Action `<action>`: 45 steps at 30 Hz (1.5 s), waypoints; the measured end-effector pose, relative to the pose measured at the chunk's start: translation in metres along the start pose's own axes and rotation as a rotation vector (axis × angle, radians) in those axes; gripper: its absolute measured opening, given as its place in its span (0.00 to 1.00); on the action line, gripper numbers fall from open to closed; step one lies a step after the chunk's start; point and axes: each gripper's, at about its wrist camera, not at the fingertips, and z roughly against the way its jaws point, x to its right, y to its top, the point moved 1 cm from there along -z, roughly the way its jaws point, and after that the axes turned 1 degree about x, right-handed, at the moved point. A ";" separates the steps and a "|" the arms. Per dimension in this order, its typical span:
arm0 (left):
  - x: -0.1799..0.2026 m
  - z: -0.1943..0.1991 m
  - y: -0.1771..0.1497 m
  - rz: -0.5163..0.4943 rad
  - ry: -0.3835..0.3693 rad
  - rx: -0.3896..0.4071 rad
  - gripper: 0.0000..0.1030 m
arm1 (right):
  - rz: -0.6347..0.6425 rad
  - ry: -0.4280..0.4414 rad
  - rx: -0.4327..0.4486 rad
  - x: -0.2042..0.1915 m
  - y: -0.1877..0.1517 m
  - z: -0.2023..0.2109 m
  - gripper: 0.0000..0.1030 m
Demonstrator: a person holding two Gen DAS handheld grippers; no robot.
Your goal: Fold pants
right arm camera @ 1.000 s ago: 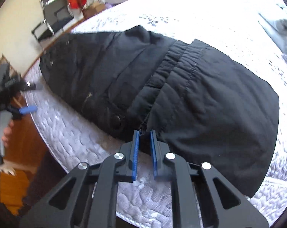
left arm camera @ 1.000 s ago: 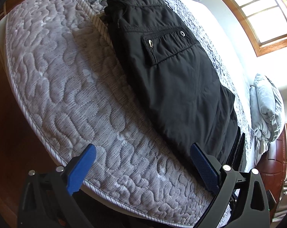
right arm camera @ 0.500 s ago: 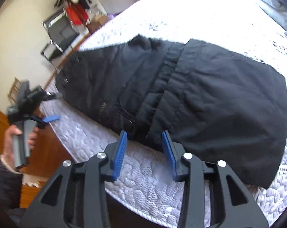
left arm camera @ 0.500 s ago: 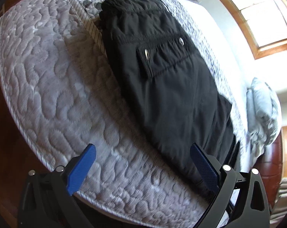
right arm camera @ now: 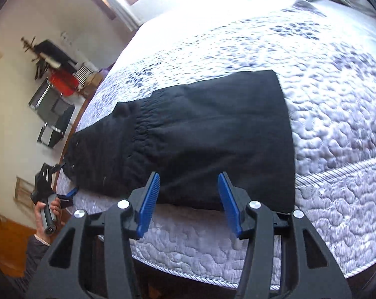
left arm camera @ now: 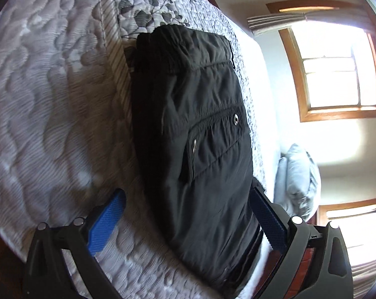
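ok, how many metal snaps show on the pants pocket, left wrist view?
2. One snap at the pocket flap's upper right corner, another snap at its left corner, both on the black pants. More may be hidden under folds.

Quilted grey-white mattress (left arm camera: 53,104) with leaf print near one end; pale blue bedding (left arm camera: 297,182) bunched at far side. Two wood-framed windows (left arm camera: 342,74), bright daylight, white walls. Coat stand (right arm camera: 48,57), red chair (right arm camera: 63,82), wood floor (right arm camera: 3,236).
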 end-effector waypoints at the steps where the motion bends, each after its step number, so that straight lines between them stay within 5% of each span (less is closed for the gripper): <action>1: -0.002 -0.003 0.003 0.009 -0.004 -0.002 0.96 | 0.000 -0.010 0.001 0.001 0.000 0.000 0.49; 17: 0.004 -0.037 0.033 0.095 -0.088 -0.017 0.96 | 0.169 -0.084 -0.042 -0.034 -0.005 -0.021 0.54; 23: 0.010 -0.033 0.034 0.106 -0.212 -0.015 0.96 | 0.170 -0.099 -0.062 -0.035 -0.005 -0.028 0.54; 27: -0.002 -0.050 0.038 0.129 -0.104 -0.055 0.72 | 0.175 -0.104 -0.069 -0.037 -0.007 -0.031 0.54; 32: -0.007 -0.054 0.045 0.169 -0.117 -0.073 0.69 | 0.189 -0.112 -0.079 -0.038 -0.008 -0.035 0.56; 40: -0.008 -0.057 0.046 0.180 -0.129 -0.055 0.24 | 0.188 -0.116 -0.103 -0.038 -0.012 -0.042 0.57; 45: 0.019 -0.051 0.046 0.115 -0.127 -0.016 0.16 | 0.188 -0.119 -0.097 -0.036 -0.010 -0.040 0.59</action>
